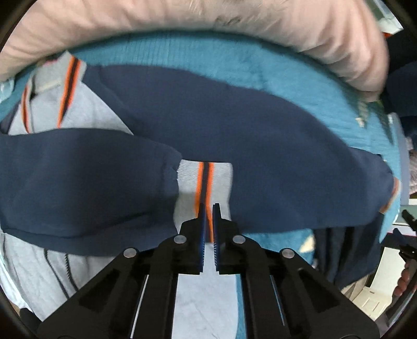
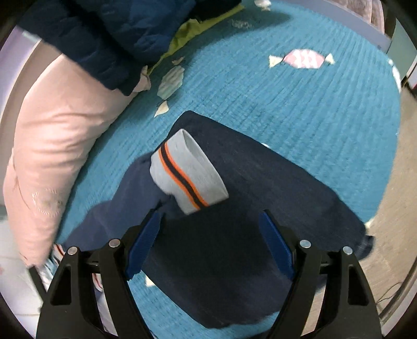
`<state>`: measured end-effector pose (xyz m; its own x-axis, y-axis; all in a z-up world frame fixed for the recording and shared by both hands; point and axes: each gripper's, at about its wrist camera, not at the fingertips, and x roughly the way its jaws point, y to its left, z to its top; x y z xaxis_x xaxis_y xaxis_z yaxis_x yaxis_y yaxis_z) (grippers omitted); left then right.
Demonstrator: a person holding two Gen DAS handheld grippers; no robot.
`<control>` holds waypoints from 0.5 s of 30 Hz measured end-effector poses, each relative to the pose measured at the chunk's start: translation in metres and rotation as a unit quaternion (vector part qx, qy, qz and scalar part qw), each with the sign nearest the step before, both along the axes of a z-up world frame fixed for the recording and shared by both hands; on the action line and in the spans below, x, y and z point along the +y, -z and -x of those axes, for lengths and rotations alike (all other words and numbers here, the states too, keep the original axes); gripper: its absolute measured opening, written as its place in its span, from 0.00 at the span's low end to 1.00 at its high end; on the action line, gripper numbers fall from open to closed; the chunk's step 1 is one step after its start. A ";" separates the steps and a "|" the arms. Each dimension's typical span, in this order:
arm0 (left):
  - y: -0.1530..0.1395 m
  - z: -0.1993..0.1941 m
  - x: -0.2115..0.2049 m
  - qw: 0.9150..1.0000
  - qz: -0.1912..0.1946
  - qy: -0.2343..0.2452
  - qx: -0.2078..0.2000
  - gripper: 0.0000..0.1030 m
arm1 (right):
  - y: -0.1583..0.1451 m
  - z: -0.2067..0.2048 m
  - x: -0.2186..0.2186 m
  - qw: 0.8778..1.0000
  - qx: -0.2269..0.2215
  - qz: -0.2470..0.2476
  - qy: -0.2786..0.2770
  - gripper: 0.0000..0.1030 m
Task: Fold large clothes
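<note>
A jacket with a light grey body (image 1: pixel 86 109), navy sleeves (image 1: pixel 234 130) and orange-and-navy striped trim lies on a teal rug (image 1: pixel 260 62). My left gripper (image 1: pixel 209 208) is shut on the grey cuff (image 1: pixel 206 180) of the near sleeve, which lies across the jacket. In the right wrist view, the other navy sleeve (image 2: pixel 234 234) lies on the teal rug (image 2: pixel 286 109), its grey striped cuff (image 2: pixel 187 172) folded back on top. My right gripper (image 2: pixel 211 221) is open just above that sleeve, close behind the cuff, holding nothing.
A pink pillow (image 1: pixel 182 20) borders the rug's far side and shows at left in the right wrist view (image 2: pixel 52 135). A dark blue puffy garment (image 2: pixel 112 34) and a yellow-green cloth (image 2: pixel 192 26) lie beyond. Bare floor (image 2: pixel 401 182) lies off the rug at right.
</note>
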<state>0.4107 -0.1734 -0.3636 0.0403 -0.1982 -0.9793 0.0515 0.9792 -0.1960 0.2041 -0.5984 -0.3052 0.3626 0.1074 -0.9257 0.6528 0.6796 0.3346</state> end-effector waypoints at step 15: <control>0.040 -0.007 0.005 1.000 -0.006 0.012 0.006 0.03 | 0.040 -0.027 -0.008 0.997 -0.036 -0.060 0.035 0.16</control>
